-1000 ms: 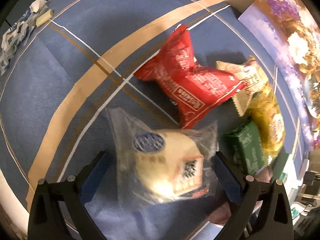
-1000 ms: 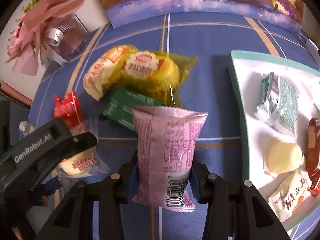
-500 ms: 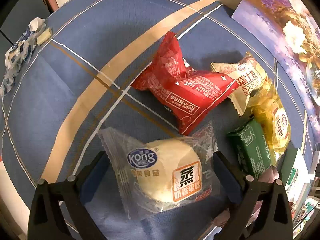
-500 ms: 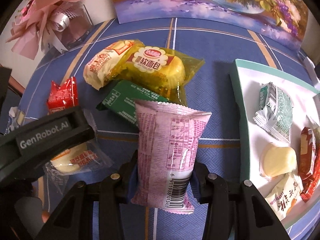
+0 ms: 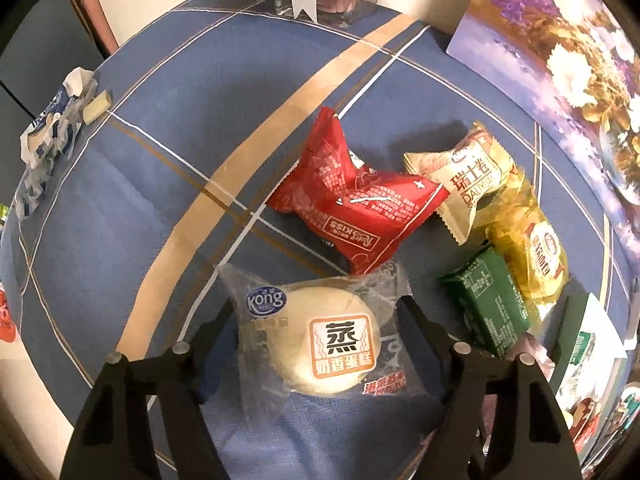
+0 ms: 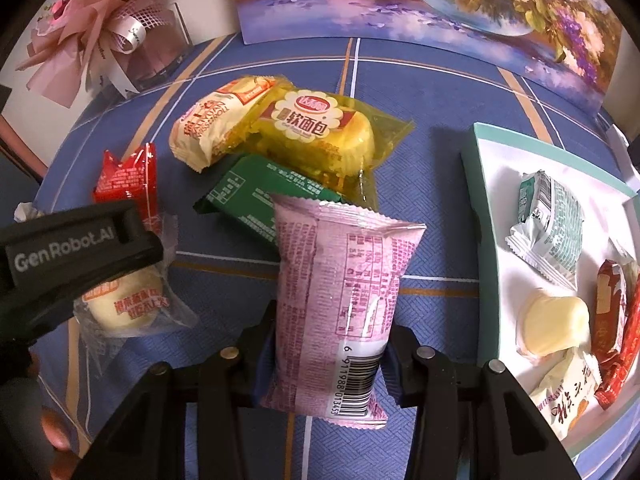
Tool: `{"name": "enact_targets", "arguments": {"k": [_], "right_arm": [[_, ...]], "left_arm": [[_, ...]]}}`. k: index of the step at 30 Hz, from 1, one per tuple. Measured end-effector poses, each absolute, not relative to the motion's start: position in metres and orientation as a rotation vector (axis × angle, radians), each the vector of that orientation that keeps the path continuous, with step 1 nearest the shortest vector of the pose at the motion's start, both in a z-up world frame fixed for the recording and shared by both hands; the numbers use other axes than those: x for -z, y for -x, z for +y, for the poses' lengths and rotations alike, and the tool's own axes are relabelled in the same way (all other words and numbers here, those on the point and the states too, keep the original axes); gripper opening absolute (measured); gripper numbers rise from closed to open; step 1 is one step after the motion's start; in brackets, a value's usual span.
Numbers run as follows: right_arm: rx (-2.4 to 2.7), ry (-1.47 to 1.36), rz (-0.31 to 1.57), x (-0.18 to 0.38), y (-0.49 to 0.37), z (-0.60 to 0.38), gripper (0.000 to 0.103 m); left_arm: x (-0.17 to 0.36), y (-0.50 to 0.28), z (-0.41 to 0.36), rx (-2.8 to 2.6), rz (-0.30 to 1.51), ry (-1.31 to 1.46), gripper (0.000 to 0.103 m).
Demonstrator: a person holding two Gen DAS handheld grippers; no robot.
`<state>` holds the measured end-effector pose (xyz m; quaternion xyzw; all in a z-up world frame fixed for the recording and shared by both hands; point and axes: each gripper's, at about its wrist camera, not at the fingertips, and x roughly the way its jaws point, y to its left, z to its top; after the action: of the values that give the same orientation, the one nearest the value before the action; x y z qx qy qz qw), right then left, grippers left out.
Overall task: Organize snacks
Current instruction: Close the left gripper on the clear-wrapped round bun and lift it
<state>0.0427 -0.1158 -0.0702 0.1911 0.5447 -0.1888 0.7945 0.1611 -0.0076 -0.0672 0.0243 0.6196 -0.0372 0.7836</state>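
A clear-wrapped steamed cake [image 5: 320, 344] lies on the blue tablecloth between the fingers of my left gripper [image 5: 316, 316]. Its jaws are closing, and the pads just meet the wrapper's edges without squeezing the cake. My right gripper [image 6: 332, 332] is shut on a pink snack packet [image 6: 344, 264], held above the cloth. Beyond it lie a green packet [image 6: 256, 196], a yellow soft-bread pack [image 6: 320, 128], a cream roll packet [image 6: 204, 128] and a red packet [image 5: 352, 208]. To the right, a white tray with a teal rim [image 6: 480, 240] holds several snacks.
A flower painting [image 6: 440, 0] leans at the back of the table and a pink bouquet [image 6: 108, 28] stands at the back left. Crumpled wrappers [image 5: 48, 136] lie near the table's left edge. A hand [image 6: 56, 432] holds the left gripper's body [image 6: 72, 240].
The left jaws have narrowed from wide open to the cake wrapper's edges, and that gripper has lifted a little. The right gripper still grips the pink packet and has barely moved.
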Motion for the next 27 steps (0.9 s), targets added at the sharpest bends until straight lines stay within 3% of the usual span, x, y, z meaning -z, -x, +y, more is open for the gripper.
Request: {"name": "enact_targets", "arguments": {"k": [11, 27], "right_arm": [[0.373, -0.461, 1.159, 0.063, -0.04, -0.123, 0.042], [0.362, -0.536, 1.127, 0.035, -0.038, -0.139, 0.041]], "left_arm": [[0.053, -0.155, 0.002, 0.081, 1.334, -0.042, 0.072], [0.03, -0.141, 0.004, 0.099, 1.294, -0.024, 0.066]]}}
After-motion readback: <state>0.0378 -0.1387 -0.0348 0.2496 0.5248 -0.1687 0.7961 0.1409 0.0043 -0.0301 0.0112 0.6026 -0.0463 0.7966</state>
